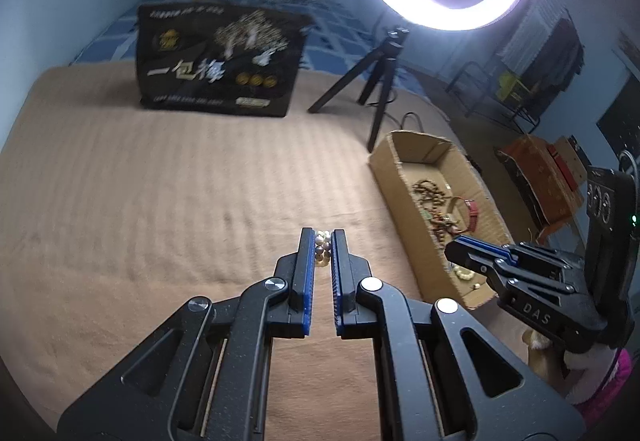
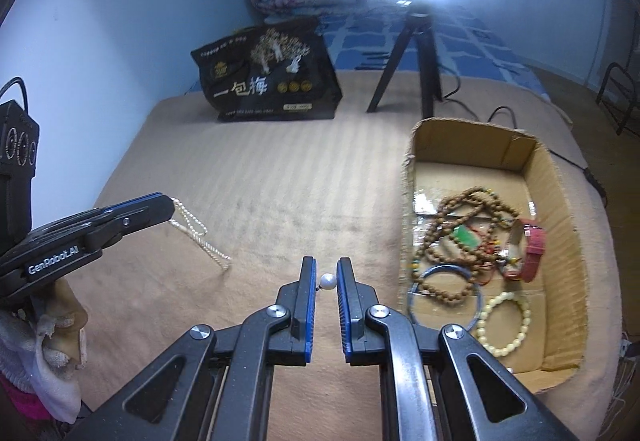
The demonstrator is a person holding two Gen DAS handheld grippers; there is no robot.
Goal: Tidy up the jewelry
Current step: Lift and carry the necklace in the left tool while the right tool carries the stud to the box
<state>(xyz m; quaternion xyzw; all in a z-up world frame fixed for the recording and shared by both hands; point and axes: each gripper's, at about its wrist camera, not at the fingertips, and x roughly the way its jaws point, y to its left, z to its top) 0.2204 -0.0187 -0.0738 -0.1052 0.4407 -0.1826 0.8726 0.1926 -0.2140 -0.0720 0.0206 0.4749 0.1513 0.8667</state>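
Clamped between the right gripper's [image 2: 328,281] blue pads sits a white round pearl bead [image 2: 328,281]. Left gripper [image 1: 323,247] grips a pearl strand [image 2: 196,229] above the tan blanket [image 2: 260,181]. Nearby, an open cardboard box [image 2: 560,209] holds brown wooden beads [image 2: 452,217].

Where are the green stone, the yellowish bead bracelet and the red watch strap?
green stone [image 2: 466,237]: right wrist view, middle of its green face.
yellowish bead bracelet [image 2: 489,310]: right wrist view, a bead on its left side.
red watch strap [image 2: 535,243]: right wrist view, middle of the band.
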